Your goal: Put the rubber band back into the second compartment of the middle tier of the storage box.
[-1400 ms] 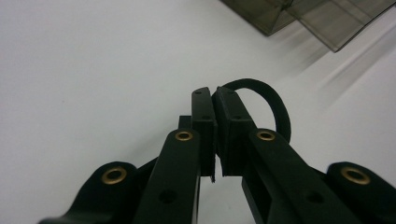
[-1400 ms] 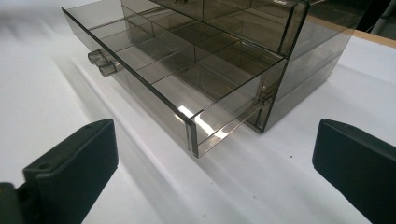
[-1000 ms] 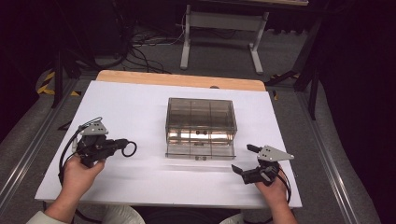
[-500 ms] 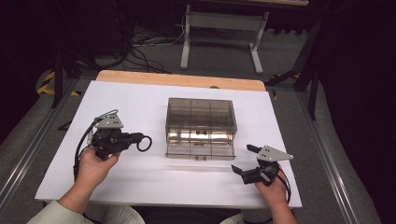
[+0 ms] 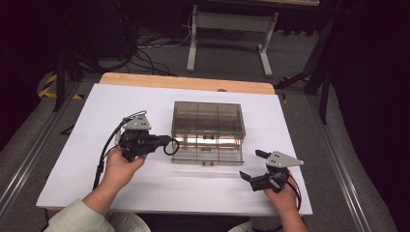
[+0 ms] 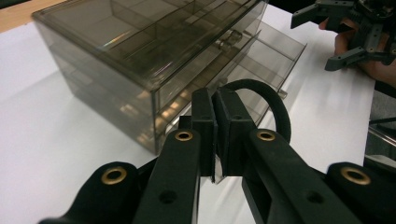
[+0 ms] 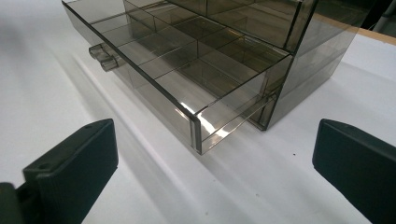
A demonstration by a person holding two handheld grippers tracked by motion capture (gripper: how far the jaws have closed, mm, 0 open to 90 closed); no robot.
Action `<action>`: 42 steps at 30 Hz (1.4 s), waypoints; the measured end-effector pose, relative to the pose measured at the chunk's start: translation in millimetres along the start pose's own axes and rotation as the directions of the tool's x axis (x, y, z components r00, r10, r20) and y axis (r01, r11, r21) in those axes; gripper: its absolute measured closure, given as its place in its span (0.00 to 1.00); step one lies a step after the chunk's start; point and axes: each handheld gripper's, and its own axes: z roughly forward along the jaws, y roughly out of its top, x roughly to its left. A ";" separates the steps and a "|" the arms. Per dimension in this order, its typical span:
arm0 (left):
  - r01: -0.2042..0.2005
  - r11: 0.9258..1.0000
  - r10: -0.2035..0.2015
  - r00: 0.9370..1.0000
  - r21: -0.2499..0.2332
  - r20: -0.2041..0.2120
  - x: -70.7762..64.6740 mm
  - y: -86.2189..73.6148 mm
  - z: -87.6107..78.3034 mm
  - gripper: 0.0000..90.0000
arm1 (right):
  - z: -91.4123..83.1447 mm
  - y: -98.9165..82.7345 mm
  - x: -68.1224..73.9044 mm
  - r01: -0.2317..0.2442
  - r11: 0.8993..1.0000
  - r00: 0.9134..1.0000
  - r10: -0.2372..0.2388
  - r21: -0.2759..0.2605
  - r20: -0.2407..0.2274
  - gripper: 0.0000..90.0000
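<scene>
White sheeting covers the worktop; at its centre sits a smoky clear-plastic drawer box, bottom drawer pulled toward six o'clock. At nine o'clock the left tongs are clenched on a black rubber loop; at five o'clock the right tongs are released. The loop could snag the drawer's edge and miss. The right gripper view reveals the drawer's dividers, indistinct from above.
</scene>
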 end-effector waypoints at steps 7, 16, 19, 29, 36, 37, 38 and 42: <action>-0.014 1.000 0.014 1.000 -0.002 0.018 -6.5 7.9 14.4 0.96 | 0.0 0.0 -0.1 0.000 1.000 1.000 0.000 0.000 0.000 0.01; -0.035 0.999 0.035 0.999 0.005 0.031 -14.4 16.5 31.4 0.96 | 0.0 0.0 0.2 0.001 1.000 1.000 -0.001 0.001 -0.001 0.01; -0.032 0.999 0.032 0.999 0.007 0.036 -17.7 18.9 36.9 0.96 | -0.1 0.0 0.3 0.002 1.000 1.000 -0.002 0.001 -0.001 0.01; -0.053 0.998 0.053 0.998 0.014 0.033 -25.7 24.6 55.7 0.96 | -0.4 0.0 0.2 0.001 1.000 1.000 -0.001 -0.002 -0.004 0.01; -0.031 0.999 0.031 0.999 0.008 0.045 -25.2 24.1 66.8 0.96 | 0.2 0.0 -0.2 0.002 1.000 1.000 -0.002 -0.001 0.003 0.01; -0.029 1.000 0.029 0.999 0.007 0.046 -25.0 24.1 68.1 0.96 | 1.1 0.1 0.4 0.008 1.000 1.000 -0.009 0.004 0.003 0.01; -0.025 1.000 0.025 0.998 0.006 0.049 -25.0 24.2 69.6 0.96 | 1.1 0.1 0.4 0.008 1.000 1.000 -0.009 0.004 0.003 0.01; -0.029 1.000 0.029 0.999 0.002 0.035 -26.8 24.7 76.0 0.96 | 0.9 0.0 1.5 0.012 1.000 1.000 -0.012 0.007 0.007 0.01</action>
